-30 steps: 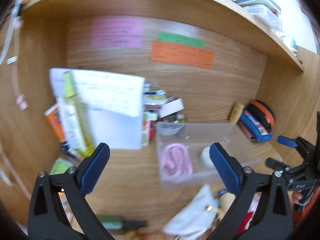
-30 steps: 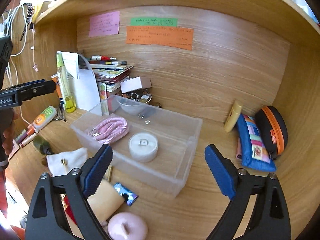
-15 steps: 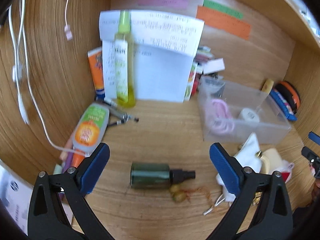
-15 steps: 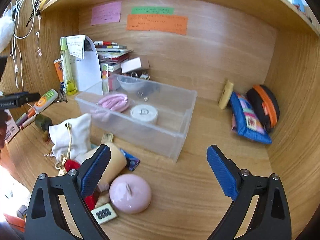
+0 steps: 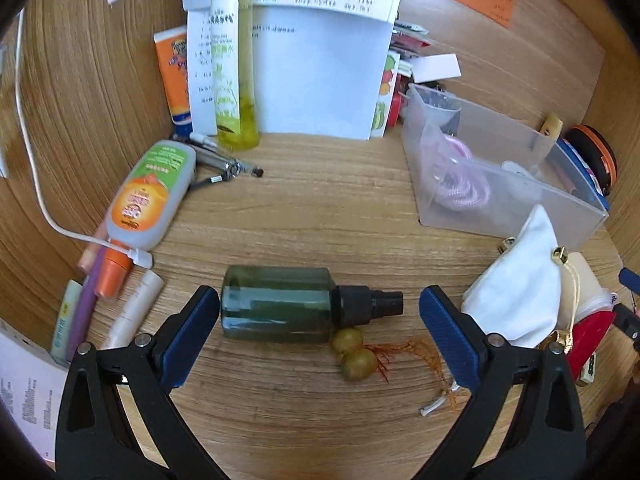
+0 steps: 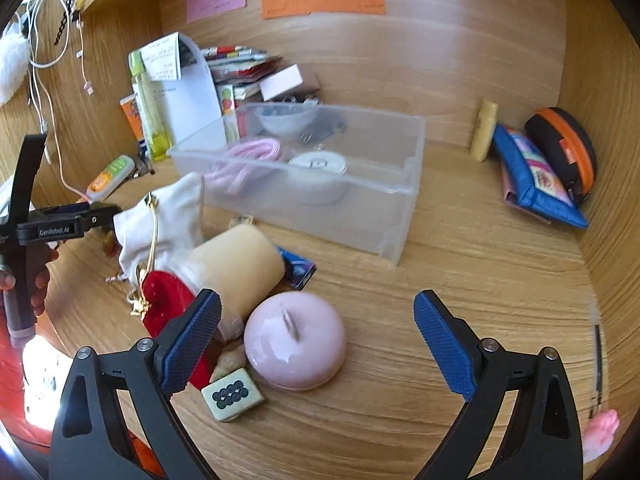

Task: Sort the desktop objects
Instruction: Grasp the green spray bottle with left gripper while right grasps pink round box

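Note:
A dark green spray bottle (image 5: 280,304) lies on its side on the wooden desk, cap to the right, between the spread fingers of my left gripper (image 5: 316,320), which is open and not touching it. Two olive beads on an orange tassel (image 5: 356,354) lie against the bottle. My right gripper (image 6: 316,340) is open above a pink round lidded case (image 6: 295,340); a mahjong tile (image 6: 232,396), a cream cylinder (image 6: 236,268) and a red item (image 6: 170,300) lie by its left finger. The clear plastic bin (image 6: 396,208) holds a pink cord (image 6: 248,156) and a white round tin (image 6: 318,168).
A white pouch (image 5: 520,280) lies right of the bottle. An orange-green tube (image 5: 150,196), pens (image 5: 86,300) and a white cable (image 5: 40,184) are at the left. A tall yellow-green bottle (image 5: 232,60), papers and books stand at the back. A blue pouch (image 6: 532,176) and orange-black case (image 6: 568,152) sit right.
The left gripper has swung down and left from the bin to the green bottle, now straddling it. The right gripper has pulled back from the bin toward the pink case.

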Tool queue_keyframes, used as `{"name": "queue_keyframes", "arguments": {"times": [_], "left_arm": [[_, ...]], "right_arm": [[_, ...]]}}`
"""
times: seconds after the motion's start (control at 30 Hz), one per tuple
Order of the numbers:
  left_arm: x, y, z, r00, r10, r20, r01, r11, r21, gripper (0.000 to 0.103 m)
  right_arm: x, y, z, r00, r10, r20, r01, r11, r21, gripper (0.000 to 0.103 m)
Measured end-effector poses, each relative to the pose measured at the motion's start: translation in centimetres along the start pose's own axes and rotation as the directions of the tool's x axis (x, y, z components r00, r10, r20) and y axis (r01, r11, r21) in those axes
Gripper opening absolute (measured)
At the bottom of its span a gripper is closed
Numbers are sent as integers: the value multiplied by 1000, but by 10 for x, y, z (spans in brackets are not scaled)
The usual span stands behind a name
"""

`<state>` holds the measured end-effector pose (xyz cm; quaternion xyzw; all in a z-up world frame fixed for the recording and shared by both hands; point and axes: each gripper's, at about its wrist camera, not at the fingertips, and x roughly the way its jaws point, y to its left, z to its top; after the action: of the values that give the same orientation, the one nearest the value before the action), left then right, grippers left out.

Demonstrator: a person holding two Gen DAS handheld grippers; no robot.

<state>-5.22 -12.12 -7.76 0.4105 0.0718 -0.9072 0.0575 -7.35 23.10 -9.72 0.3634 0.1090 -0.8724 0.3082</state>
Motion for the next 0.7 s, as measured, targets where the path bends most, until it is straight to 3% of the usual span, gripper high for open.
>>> {"name": "queue_keyframes", "arguments": {"times": [0.7], "left_arm": [[30,-5,2,996,41,-79,-39,999,25,101]], "right_arm": [[12,-5,-12,998,48,-39,-45,997,67,96]]}}
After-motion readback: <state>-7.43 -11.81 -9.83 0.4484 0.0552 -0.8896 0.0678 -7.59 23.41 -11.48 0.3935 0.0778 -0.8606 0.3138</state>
